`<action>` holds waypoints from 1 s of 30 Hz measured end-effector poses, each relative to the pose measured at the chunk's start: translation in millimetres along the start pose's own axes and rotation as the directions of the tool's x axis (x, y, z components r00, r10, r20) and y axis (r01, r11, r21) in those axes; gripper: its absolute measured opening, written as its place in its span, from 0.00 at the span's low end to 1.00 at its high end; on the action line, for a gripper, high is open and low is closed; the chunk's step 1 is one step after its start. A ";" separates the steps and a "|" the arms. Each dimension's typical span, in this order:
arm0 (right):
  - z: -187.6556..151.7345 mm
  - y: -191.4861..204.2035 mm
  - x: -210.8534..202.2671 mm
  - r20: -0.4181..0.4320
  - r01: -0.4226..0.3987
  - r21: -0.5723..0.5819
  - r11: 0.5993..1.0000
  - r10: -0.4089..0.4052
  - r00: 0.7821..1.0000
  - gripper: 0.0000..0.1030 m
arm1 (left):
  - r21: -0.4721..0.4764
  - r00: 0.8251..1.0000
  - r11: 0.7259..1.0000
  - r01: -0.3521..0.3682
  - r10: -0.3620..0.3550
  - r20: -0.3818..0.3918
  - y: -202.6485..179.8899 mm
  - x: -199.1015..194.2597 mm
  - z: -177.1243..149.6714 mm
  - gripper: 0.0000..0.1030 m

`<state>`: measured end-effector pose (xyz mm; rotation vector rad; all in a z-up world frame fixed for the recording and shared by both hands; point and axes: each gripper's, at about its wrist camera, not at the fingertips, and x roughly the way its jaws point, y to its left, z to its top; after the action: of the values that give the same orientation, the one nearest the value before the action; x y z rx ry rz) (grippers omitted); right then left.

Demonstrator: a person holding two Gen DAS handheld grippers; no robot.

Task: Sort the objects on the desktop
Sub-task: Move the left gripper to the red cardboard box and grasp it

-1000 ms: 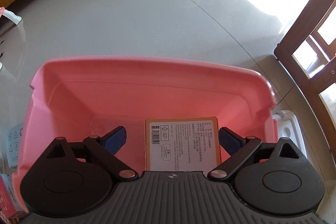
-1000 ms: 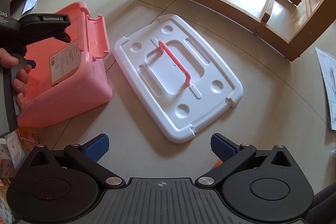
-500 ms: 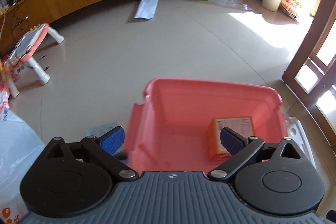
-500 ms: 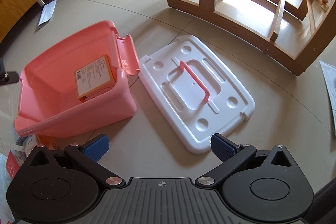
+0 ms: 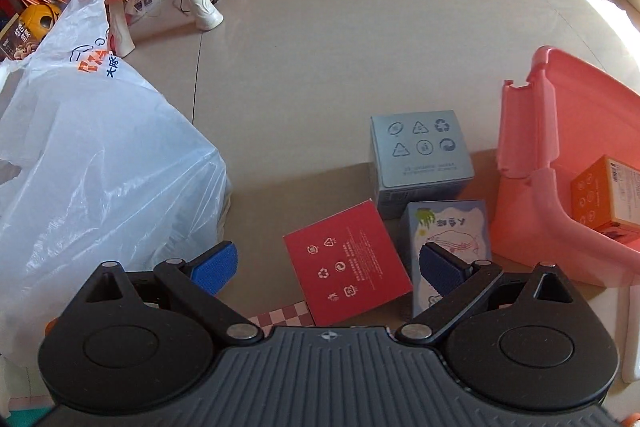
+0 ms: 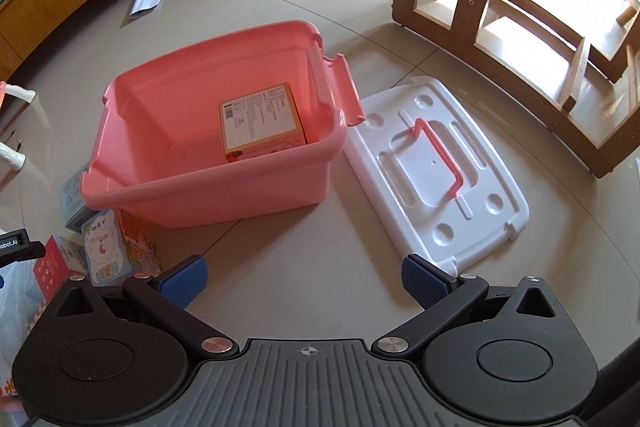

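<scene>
Am hovering left gripper (image 5: 328, 267) over red box (image 5: 346, 263) beside pink bin (image 6: 208, 151) — jaws wide apart, empty, straddling for pickup. Right gripper (image 6: 304, 281) idling apart, empty — orange box (image 6: 262, 123) sitting inside bin.

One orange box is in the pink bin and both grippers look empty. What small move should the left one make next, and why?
Probably lower the open left gripper onto the red square cardboard box. That box lies flat on the floor between its fingers, nearer than the grey-blue box, while the pink plastic bin beside them holds only the orange box.
</scene>
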<state>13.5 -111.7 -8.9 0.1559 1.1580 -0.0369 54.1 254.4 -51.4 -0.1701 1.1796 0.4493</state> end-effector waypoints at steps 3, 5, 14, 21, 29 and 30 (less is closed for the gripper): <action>-2.0 1.8 5.3 -0.014 0.014 0.000 1.000 -0.014 1.000 1.00 | -0.012 1.000 1.000 0.005 -0.005 -0.031 2.6 16.7 1.6 0.97; -1.1 3.3 8.2 -0.019 0.025 -0.001 1.000 -0.025 0.999 1.00 | -0.032 0.999 0.999 0.018 -0.020 -0.044 5.2 24.8 0.8 0.96; -3.8 13.6 23.4 -0.051 0.040 -0.032 0.999 -0.042 0.998 1.00 | -0.066 0.994 0.995 0.077 -0.082 -0.075 3.9 46.8 0.6 0.82; -5.0 18.9 28.4 -0.065 0.046 -0.049 0.998 -0.050 0.997 1.00 | -0.071 0.993 0.994 0.078 -0.084 -0.081 2.6 53.6 -4.1 0.78; -5.1 16.6 29.5 -0.073 0.049 -0.040 0.998 -0.052 0.996 1.00 | -0.078 0.995 0.995 0.056 -0.062 -0.074 -2.2 49.9 -4.6 0.76; -4.9 16.4 29.1 -0.073 0.048 -0.039 0.998 -0.051 0.996 1.00 | -0.080 0.996 0.995 0.052 -0.058 -0.066 -2.3 47.3 -4.3 0.76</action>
<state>22.5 -93.2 -35.7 0.0964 1.2353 -0.0535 65.9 262.6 -96.8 -0.2867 1.2216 0.4444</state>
